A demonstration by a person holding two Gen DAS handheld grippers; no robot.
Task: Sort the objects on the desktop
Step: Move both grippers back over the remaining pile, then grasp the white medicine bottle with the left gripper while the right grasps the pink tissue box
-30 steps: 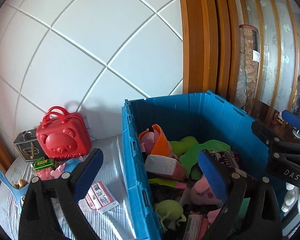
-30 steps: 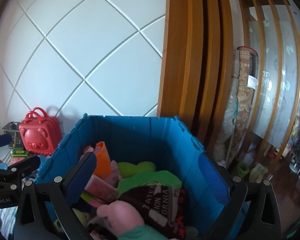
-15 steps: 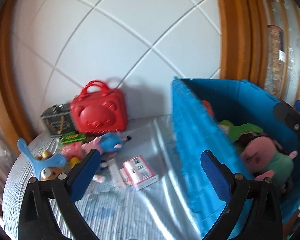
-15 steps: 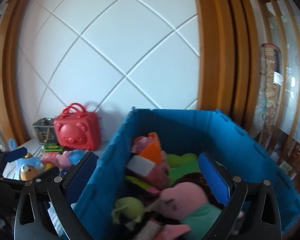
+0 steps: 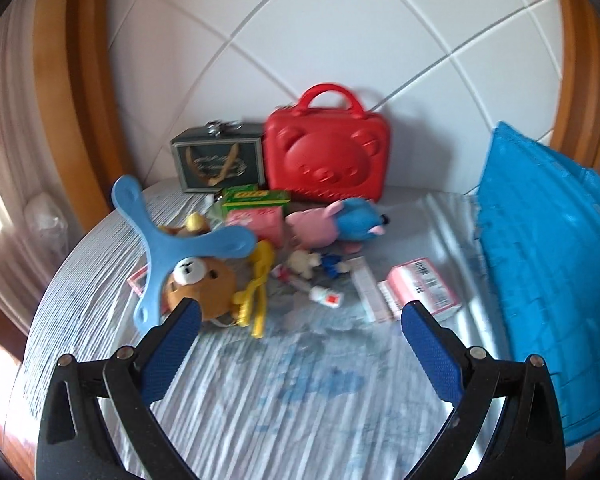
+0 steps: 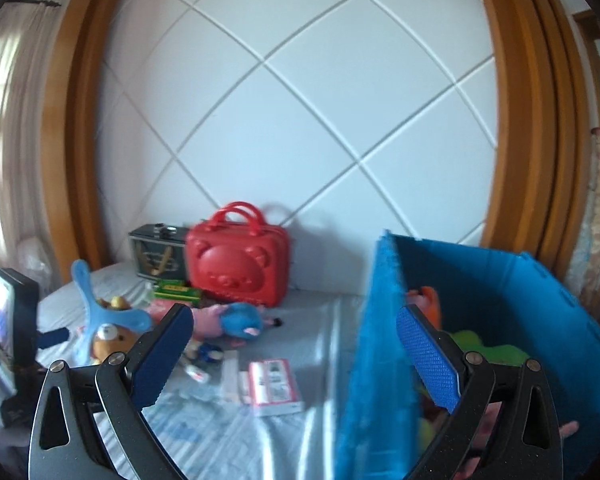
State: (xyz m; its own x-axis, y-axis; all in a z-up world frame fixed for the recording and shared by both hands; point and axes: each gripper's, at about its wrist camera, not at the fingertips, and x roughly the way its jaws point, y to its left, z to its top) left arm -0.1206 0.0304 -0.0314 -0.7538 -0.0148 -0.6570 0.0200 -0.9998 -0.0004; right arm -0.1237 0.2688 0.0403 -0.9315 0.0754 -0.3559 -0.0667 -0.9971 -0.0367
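My left gripper [image 5: 298, 320] is open and empty above the round table [image 5: 300, 392], facing a pile of small things: a brown bear plush [image 5: 202, 280] under a blue three-armed toy [image 5: 160, 244], a yellow clip [image 5: 256, 284], a pink-and-blue plush [image 5: 336, 220], a pink packet [image 5: 422, 292] and green boxes [image 5: 256, 196]. My right gripper [image 6: 292, 336] is open and empty, straddling the near wall of the blue crate [image 6: 384, 360], which holds soft toys [image 6: 488, 344]. The pink packet [image 6: 274, 384] lies just left of the crate.
A red bear-face case [image 5: 326, 156] and a dark tin box [image 5: 218, 162] stand against the white tiled wall. The blue crate [image 5: 548, 264] fills the table's right side. The left tool's body and screen [image 6: 8, 332] show at the right wrist view's left edge.
Both grippers swung left, away from over the crate toward the table's clutter. The crate now sits at the right of both views. Both stay open and empty.
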